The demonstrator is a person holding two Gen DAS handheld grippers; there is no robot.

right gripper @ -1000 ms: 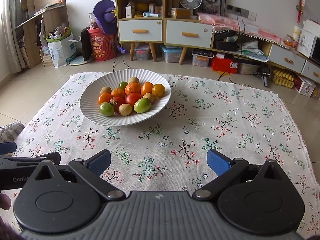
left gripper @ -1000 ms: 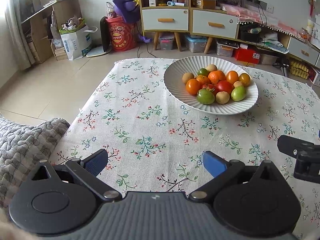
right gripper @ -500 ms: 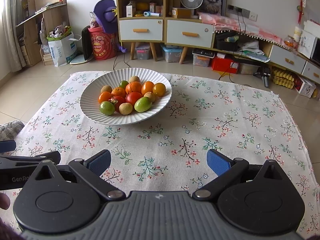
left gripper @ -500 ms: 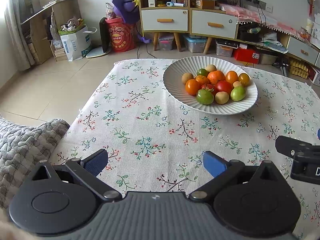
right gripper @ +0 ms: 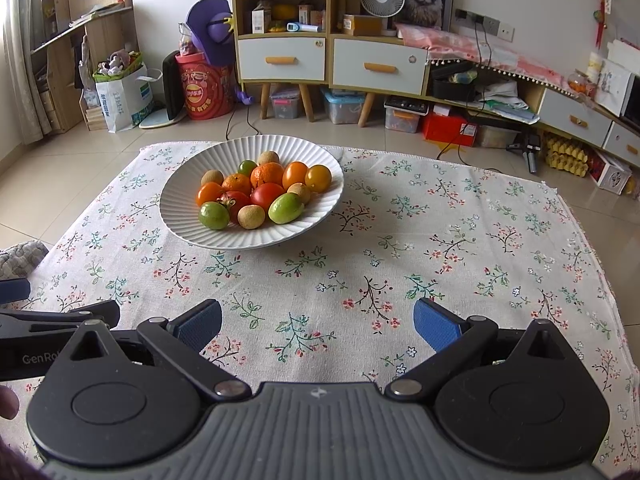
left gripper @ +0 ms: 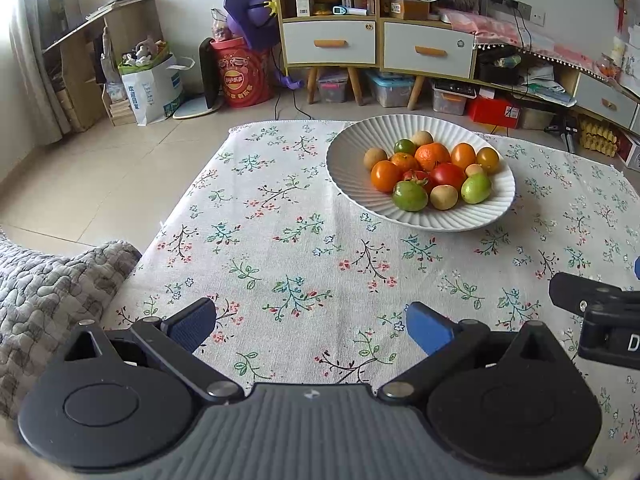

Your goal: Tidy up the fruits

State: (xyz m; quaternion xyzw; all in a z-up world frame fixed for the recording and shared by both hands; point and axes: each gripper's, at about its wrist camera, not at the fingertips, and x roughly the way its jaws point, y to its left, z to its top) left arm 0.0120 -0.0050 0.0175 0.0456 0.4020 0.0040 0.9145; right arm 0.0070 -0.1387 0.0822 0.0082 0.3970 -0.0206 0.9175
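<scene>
A white ribbed bowl (left gripper: 352,160) (right gripper: 184,216) stands on the far half of the floral tablecloth (left gripper: 304,264) (right gripper: 440,248). In it lie several small fruits: oranges (left gripper: 432,156) (right gripper: 266,174), a red tomato (left gripper: 447,174) (right gripper: 266,195), green ones (left gripper: 409,196) (right gripper: 285,208) and pale brown ones (left gripper: 443,197). My left gripper (left gripper: 310,322) hovers open over the cloth's near side, nothing between its blue pads. My right gripper (right gripper: 318,320) is open too, empty, well short of the bowl. Each gripper's side shows at the other view's edge.
The table's left edge drops to a tiled floor (left gripper: 100,176). A grey quilted cushion (left gripper: 52,280) lies at the near left corner. Cabinets with drawers (right gripper: 332,64), a red bucket (right gripper: 204,92) and storage boxes line the far wall.
Both grippers have drifted slightly, so the bowl shifts a little in each view. Their jaws stay open and the fruits have not moved.
</scene>
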